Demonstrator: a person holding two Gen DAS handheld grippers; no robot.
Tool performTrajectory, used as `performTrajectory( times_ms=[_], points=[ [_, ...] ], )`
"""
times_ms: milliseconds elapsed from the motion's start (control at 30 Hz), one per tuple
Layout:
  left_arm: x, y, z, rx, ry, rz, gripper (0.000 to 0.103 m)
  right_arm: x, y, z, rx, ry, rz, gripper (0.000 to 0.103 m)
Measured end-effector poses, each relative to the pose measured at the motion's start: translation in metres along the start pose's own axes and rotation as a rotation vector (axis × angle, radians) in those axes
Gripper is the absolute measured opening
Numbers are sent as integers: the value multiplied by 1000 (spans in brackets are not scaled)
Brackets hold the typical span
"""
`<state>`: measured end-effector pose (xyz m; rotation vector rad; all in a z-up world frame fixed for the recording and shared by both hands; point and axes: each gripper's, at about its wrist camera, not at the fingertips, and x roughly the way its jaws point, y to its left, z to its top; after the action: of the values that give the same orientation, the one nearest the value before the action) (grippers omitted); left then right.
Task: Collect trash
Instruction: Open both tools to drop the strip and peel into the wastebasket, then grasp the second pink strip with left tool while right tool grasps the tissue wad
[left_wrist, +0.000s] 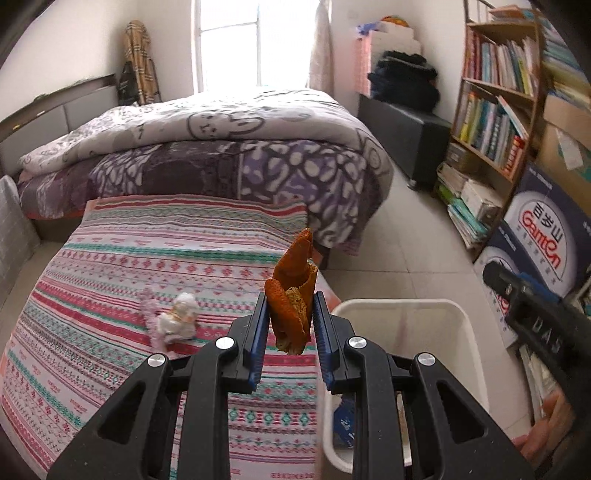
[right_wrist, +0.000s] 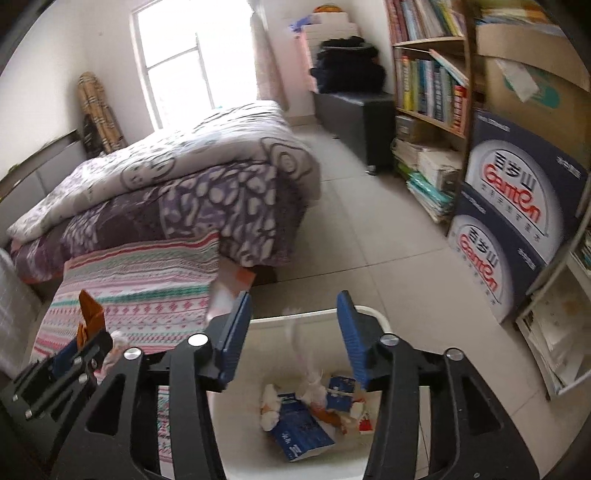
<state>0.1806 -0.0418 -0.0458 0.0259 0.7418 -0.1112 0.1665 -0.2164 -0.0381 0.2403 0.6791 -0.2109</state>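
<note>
My left gripper (left_wrist: 290, 314) is shut on an orange peel (left_wrist: 293, 295) and holds it above the right edge of the striped cloth surface (left_wrist: 147, 266), just left of the white trash bin (left_wrist: 461, 321). A crumpled tissue wad (left_wrist: 173, 319) lies on the cloth to the left of the gripper. My right gripper (right_wrist: 293, 332) is open and empty, right over the bin (right_wrist: 236, 424), which holds blue cartons (right_wrist: 303, 430), tissues and scraps. The left gripper with the peel (right_wrist: 90, 314) shows at the left of the right wrist view.
A bed with a purple patterned duvet (left_wrist: 229, 147) stands behind the cloth surface. A bookshelf (left_wrist: 491, 107) and stacked Ganten boxes (right_wrist: 517, 206) line the right wall. A dark bench with folded clothes (left_wrist: 406, 122) stands at the back. Tiled floor (right_wrist: 369, 229) lies between.
</note>
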Motion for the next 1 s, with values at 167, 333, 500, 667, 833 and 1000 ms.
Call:
performTrajectory(
  times_ms=[167,333,500,667,833,1000],
  points=[
    [2,-19,-4,32,9,-22,25,0,-22,4,60,-14,-41,68],
    [11,-34,-10,59,60,-86,40,1,-37,6,119,-25,-103,94],
    [19,-34,-13,58,93,-87,71,10,-42,4,147,14,-116,95],
    [38,-6,-12,-24,182,-26,81,14,-32,1,123,42,-94,96],
    [67,34,-22,-87,281,113,82,20,-19,-4,93,82,-66,96],
    [100,85,-36,-140,384,221,82,26,-3,-8,52,114,-48,96]
  ],
)
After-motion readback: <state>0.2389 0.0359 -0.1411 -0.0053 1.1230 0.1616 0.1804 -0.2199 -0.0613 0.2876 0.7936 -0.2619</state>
